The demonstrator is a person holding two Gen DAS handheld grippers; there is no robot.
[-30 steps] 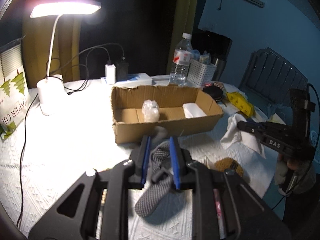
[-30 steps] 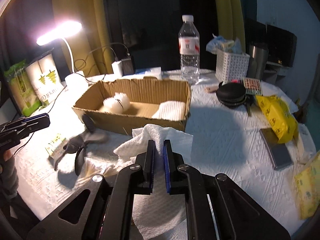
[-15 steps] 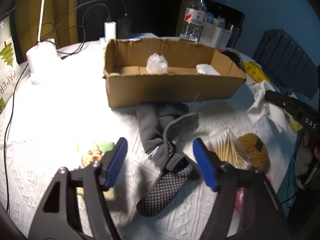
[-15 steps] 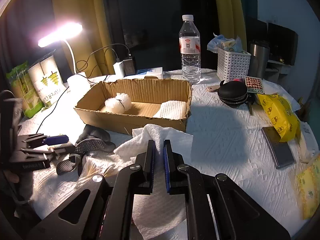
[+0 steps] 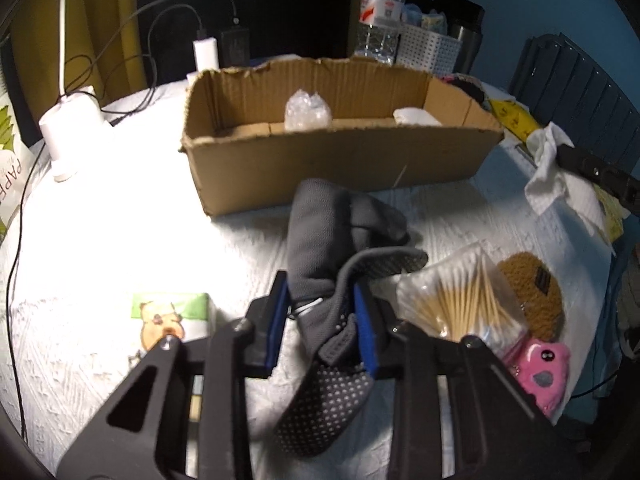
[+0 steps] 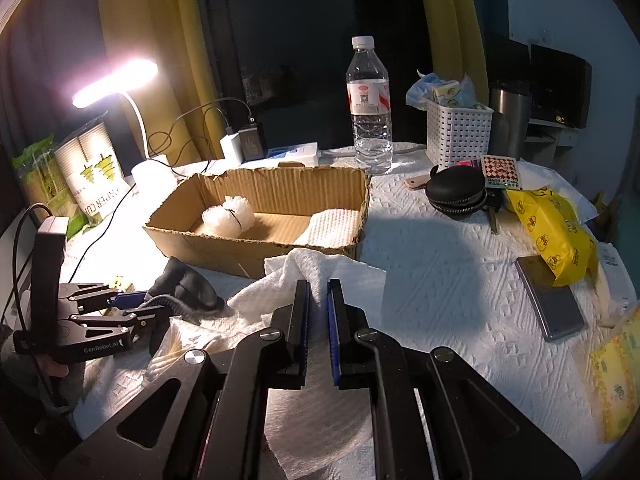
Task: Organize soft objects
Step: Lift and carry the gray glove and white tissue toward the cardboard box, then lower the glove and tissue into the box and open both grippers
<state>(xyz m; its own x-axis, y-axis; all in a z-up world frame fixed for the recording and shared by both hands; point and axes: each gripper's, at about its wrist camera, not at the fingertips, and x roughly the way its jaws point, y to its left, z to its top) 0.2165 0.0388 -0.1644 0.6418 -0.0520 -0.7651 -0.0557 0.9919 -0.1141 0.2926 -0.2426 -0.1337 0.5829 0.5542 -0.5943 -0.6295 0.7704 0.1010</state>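
My left gripper is shut on the grey dotted glove, which lies on the table in front of the cardboard box. The box holds a clear plastic wad and a folded white cloth. My right gripper is shut on a crumpled white paper towel in front of the box. The left gripper and the glove also show at the left of the right wrist view.
A cotton swab bag, a brown plush and a pink plush lie right of the glove. A tissue pack lies left. A lamp, water bottle, white basket, black case, yellow bag and phone stand around.
My left gripper opened wide, came down over the glove and closed on it again. My right gripper stayed shut on the paper towel with little movement.
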